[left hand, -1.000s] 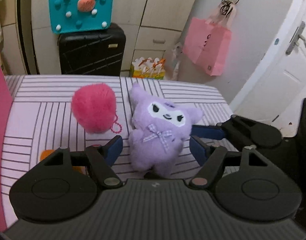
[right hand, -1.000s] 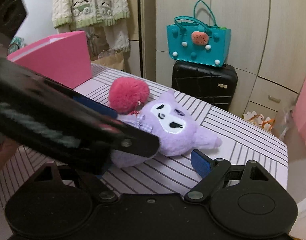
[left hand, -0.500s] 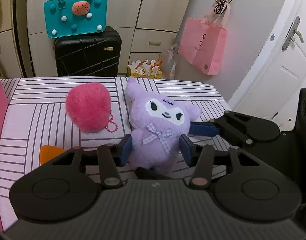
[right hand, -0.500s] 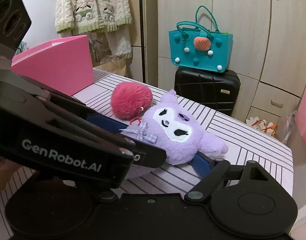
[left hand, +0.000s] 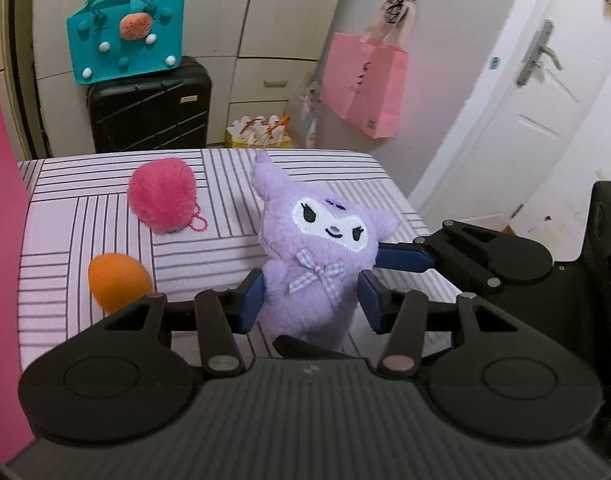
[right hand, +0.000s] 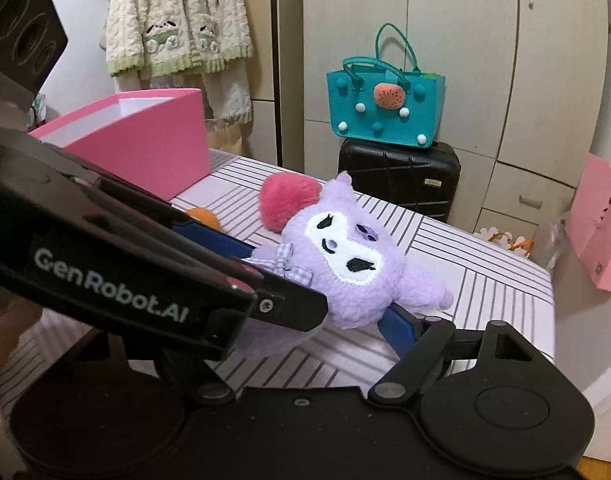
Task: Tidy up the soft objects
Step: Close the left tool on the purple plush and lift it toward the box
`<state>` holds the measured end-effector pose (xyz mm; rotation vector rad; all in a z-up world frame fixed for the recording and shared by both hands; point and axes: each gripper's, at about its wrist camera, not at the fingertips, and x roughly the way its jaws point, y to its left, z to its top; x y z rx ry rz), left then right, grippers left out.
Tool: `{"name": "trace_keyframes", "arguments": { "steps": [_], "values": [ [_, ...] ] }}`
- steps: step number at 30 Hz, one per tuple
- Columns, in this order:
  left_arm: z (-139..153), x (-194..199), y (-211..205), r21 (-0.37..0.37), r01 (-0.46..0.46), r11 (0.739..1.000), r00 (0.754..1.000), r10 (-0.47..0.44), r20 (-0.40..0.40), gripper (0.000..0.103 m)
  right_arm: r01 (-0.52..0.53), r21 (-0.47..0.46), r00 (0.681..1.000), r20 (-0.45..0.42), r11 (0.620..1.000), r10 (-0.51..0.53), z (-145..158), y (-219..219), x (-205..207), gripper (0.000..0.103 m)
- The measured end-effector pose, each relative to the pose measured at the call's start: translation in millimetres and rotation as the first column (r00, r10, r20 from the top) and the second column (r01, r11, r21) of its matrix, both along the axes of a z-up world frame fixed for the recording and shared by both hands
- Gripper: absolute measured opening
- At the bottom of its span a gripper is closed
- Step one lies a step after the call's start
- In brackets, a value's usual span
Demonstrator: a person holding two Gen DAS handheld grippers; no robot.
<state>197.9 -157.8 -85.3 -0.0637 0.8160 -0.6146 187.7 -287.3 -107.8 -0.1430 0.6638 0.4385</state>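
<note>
A purple plush doll [left hand: 309, 248] with a white face and checked bow is lifted off the striped table [left hand: 85, 216]. My left gripper [left hand: 309, 300] is shut on its body, blue pads pressing both sides. My right gripper [right hand: 325, 292] stands around the doll [right hand: 345, 268] from the right; one blue finger [right hand: 397, 328] lies under it, and whether it squeezes is hidden by the left gripper. A pink pom-pom [left hand: 163, 196] and an orange soft egg [left hand: 117, 280] lie on the table. A pink box [right hand: 145, 148] stands at the left.
Behind the table stand a black suitcase [left hand: 149, 116] with a teal felt bag [left hand: 125, 48] on top. A pink paper bag [left hand: 365, 84] hangs on the wall. A white door [left hand: 545, 100] is at the right. The table edge [right hand: 545, 320] drops off on the right.
My left gripper closed on the purple doll and raised it upright off the table. The orange egg has come into view. The right gripper's finger slid under the doll.
</note>
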Motion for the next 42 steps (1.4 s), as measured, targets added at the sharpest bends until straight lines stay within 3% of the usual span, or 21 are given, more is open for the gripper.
{"name": "trace_keyframes", "arguments": {
  "steps": [14,24,28,33,42],
  "values": [
    [46.0,-76.1,33.8,-0.014,0.084,0.996,0.996,-0.084,0.012,0.05,-0.021,-0.072,1.0,0.011,0.997,0.022,50.3,22.5,-80.5,0.085],
    [83.1,-115.6,71.9,0.0,0.061,0.998,0.998,-0.061,0.014,0.05,-0.108,-0.109,0.992,0.046,0.988,0.114,91.7,52.3,-121.8,0.086],
    [91.4,-125.3,87.5,0.002,0.057,0.998,0.998,-0.057,0.003,0.049,-0.145,-0.113,0.987,0.056,0.983,0.152,104.8,66.9,-131.8,0.086],
    [92.0,-124.4,110.5,-0.047,0.081,0.996,0.994,-0.084,-0.068,0.047,-0.186,-0.16,0.974,0.102,0.969,0.204,116.2,89.3,-144.3,0.083],
    [101.3,-122.4,155.9,-0.047,0.041,0.998,0.999,-0.042,-0.016,0.047,-0.221,-0.118,0.969,0.09,0.968,0.232,120.7,129.2,-128.1,0.08]
  ]
}}
